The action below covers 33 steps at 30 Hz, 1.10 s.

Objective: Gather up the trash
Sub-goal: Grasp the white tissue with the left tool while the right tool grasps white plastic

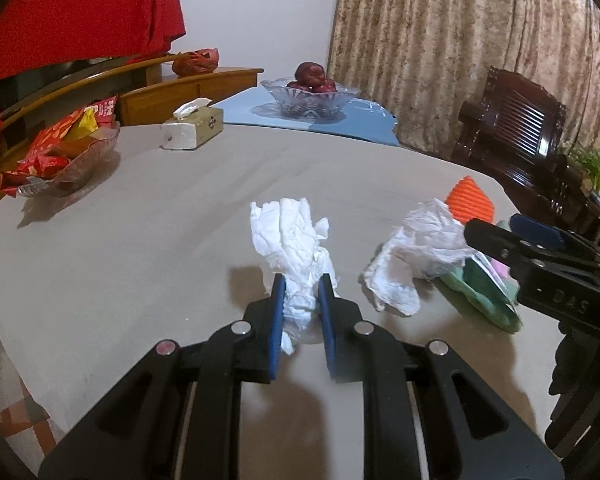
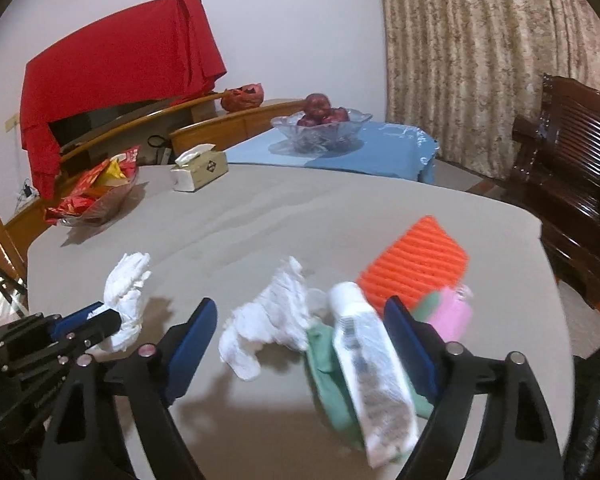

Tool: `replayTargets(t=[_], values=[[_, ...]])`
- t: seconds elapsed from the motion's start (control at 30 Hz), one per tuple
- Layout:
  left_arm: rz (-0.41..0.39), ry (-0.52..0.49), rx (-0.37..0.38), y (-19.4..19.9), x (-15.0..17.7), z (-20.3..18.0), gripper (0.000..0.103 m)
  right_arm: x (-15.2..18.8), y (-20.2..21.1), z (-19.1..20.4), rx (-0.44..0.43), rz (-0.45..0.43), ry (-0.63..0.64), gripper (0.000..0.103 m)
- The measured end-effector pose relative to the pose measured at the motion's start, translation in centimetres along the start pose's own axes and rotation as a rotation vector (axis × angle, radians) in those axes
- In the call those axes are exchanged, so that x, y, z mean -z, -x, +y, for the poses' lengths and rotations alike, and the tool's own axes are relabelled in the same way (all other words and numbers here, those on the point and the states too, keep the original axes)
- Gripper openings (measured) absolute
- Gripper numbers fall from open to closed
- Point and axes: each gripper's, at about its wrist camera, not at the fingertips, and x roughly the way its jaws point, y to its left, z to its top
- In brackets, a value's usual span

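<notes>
Left wrist view: the left gripper [image 1: 302, 300] is pinching a crumpled white tissue [image 1: 290, 248] between its blue pads, over the grey table [image 1: 140, 240]. The right gripper [image 2: 300, 344] is standing wide apart around a second tissue wad [image 2: 268, 320] and a white tube [image 2: 370, 380] (lying on green cloth [image 2: 324, 364]). Farther back are sitting a tissue box [image 1: 194, 128] and a glass fruit bowl [image 1: 310, 96].

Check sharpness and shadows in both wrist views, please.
Left wrist: sharp, the tissue in the left gripper casts a soft shadow leftward. Right wrist: motion blur smears the tube and the second tissue; fisheye bends the table edges.
</notes>
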Motion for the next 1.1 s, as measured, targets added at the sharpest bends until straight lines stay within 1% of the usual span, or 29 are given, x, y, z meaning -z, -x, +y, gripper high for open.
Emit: replayTargets(t=[0.13, 0.27, 0.4, 0.6, 0.67, 0.73, 0.8, 0.83, 1.1], values=[[0.005, 0.015, -0.011, -0.6, -0.2, 1.0, 0.016, -0.2, -1.5, 0.8, -0.011, 0.020, 0.007, 0.075], [0.007, 0.016, -0.016, -1.0, -0.3, 1.7, 0.016, -0.2, -3.0, 1.3, -0.020, 0.050, 0.019, 0.066], [0.008, 0.022, -0.020, -1.1, -0.3, 1.9, 0.016, 0.0, -4.1, 1.8, -0.022, 0.077, 0.033, 0.062], [0.007, 0.028, -0.023, -1.1, -0.4, 2.0, 0.016, 0.5, -6.0, 2.4, -0.021, 0.144, 0.057, 0.040], [0.007, 0.029, -0.024, -1.1, -0.5, 2.0, 0.016, 0.8, -6.1, 2.4, -0.012, 0.147, 0.063, 0.026], [0.005, 0.029, -0.025, -1.0, -0.5, 2.0, 0.016, 0.8, -5.9, 2.3, -0.019, 0.148, 0.062, 0.017], [0.003, 0.028, -0.025, -0.8, -0.6, 1.9, 0.016, 0.7, -5.5, 2.1, -0.030, 0.141, 0.056, 0.014], [0.002, 0.028, -0.025, -0.7, -0.5, 1.8, 0.016, 0.6, -5.3, 2.0, -0.034, 0.134, 0.054, 0.010], [-0.029, 0.013, -0.016, 1.0, -1.4, 0.7, 0.016, -1.1, -1.8, 2.2, -0.103, 0.049, 0.035, 0.010]])
